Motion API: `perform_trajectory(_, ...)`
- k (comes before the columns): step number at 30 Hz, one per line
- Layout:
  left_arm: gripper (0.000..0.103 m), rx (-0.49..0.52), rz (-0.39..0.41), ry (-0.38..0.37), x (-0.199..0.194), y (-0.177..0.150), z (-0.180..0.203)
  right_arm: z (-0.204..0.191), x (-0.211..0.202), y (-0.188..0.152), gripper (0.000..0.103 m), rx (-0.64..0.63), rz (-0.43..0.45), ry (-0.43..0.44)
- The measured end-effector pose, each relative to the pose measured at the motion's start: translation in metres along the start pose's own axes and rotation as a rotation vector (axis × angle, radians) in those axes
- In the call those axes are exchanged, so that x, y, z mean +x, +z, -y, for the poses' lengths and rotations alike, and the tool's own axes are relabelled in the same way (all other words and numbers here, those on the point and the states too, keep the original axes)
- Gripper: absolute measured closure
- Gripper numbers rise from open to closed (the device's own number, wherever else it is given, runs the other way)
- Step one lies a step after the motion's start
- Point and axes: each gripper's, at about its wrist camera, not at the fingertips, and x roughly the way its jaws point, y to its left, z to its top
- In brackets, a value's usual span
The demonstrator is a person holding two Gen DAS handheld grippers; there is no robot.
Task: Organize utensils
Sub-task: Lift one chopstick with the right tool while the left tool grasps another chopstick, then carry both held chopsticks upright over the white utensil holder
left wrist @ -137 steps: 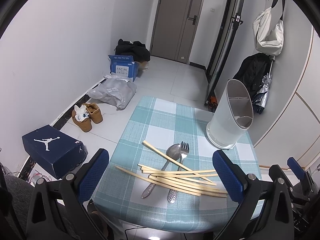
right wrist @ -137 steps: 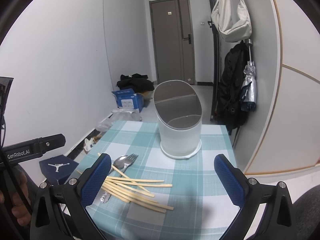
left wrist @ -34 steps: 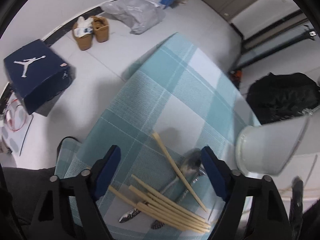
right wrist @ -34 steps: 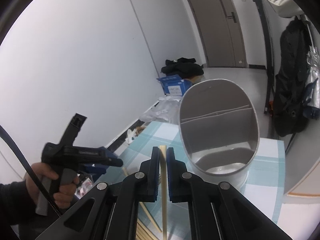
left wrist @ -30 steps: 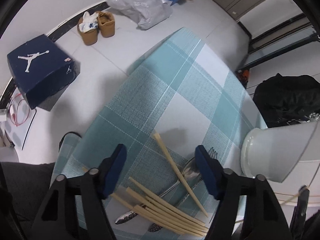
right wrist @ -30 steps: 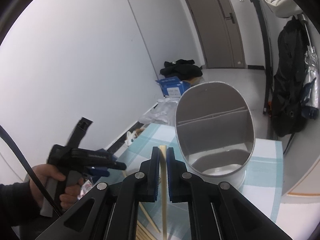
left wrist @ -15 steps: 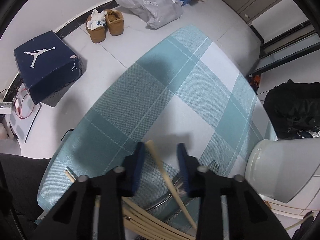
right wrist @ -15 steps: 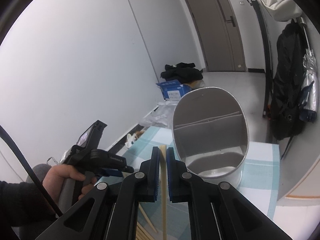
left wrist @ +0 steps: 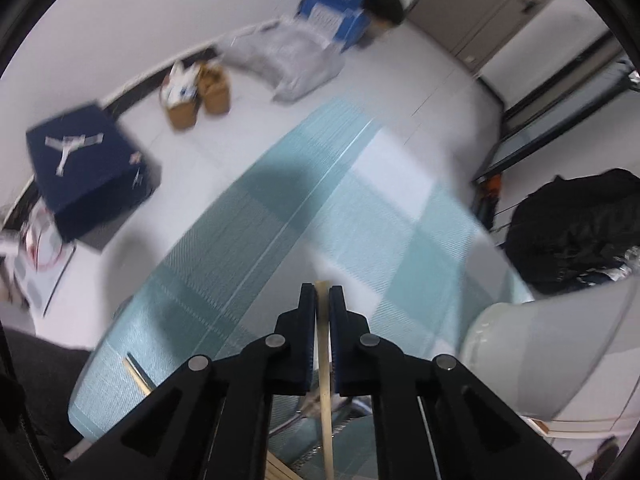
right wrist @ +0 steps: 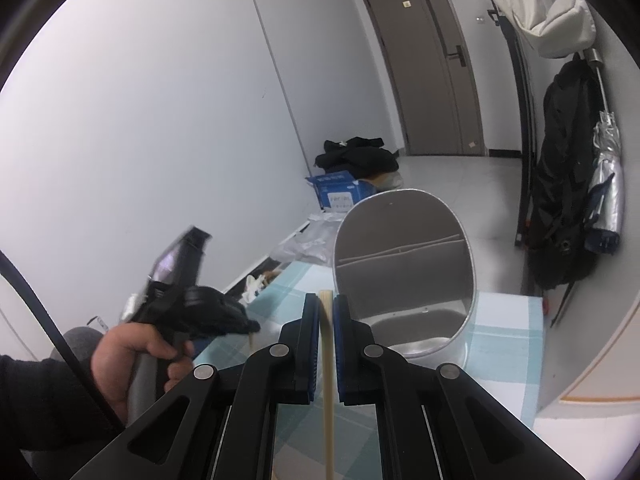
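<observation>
Left claw: the left claw (left wrist: pixel 322 294) is clamped on 1 wooden chopstick (left wrist: pixel 325 376), which runs back between the blue pads toward the camera; its tip just clears the pad ends. The view is blurred.
Right claw: the right claw (right wrist: pixel 327 302) is clamped on another chopstick (right wrist: pixel 328 380), its tip aimed toward the open mouth of the utensil holder (right wrist: pixel 404 280).
Left claw from the right-wrist view: a hand (right wrist: pixel 132 360) grips the handle of that tool, low over the near left part of the tabletop (right wrist: pixel 504 344).
Utensil holder: a white oval caddy stands on the far right of the tabletop, just ahead of the right claw. An inner divider splits it into compartments, and I can see nothing inside any of them.
Left on the tabletop: at least 1 loose chopstick (left wrist: pixel 138 374) lies near the edge, and more pale sticks show at the bottom of the left-wrist view. Something metallic shows under the left claw, too hidden to name.
Progress: early, I'd say. 2 chopsticks are lifted, none is in the holder, and the rest of the pile is yet to go in.
Surface: a teal-and-white checked cloth covers the tabletop.
Room: white tiled floor, a navy shoebox (left wrist: pixel 86 168), tan shoes (left wrist: pixel 200 94), a grey bag, a blue carton, a brown door (right wrist: pixel 428 60), and a dark jacket (right wrist: pixel 568 180) hung beside a folded umbrella.
</observation>
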Motion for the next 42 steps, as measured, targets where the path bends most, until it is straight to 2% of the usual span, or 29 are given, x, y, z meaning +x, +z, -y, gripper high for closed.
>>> perform_trajectory(6,0.100,0.083,0.101,-0.097,-0.036,-0.008,0.014,0.004,-0.001,0.000,0.097,0.029,0.007,-0.022)
perform_trajectory(9,0.100,0.174,0.162,-0.100,-0.050,-0.017,0.021,0.006,-0.007,-0.001,0.097,0.061,0.024,-0.024)
perform_trajectory(21,0.100,0.276,0.287,-0.251,-0.100,-0.033,0.032,-0.007,-0.034,0.010,0.097,0.060,0.085,-0.079)
perform_trajectory(31,0.100,0.413,0.377,-0.335,-0.148,-0.040,0.059,-0.018,-0.064,0.028,0.097,0.060,0.162,-0.100)
perform_trajectory(42,0.100,0.543,0.482,-0.364,-0.180,-0.034,0.093,-0.018,-0.079,0.076,0.097,0.010,0.252,-0.087)
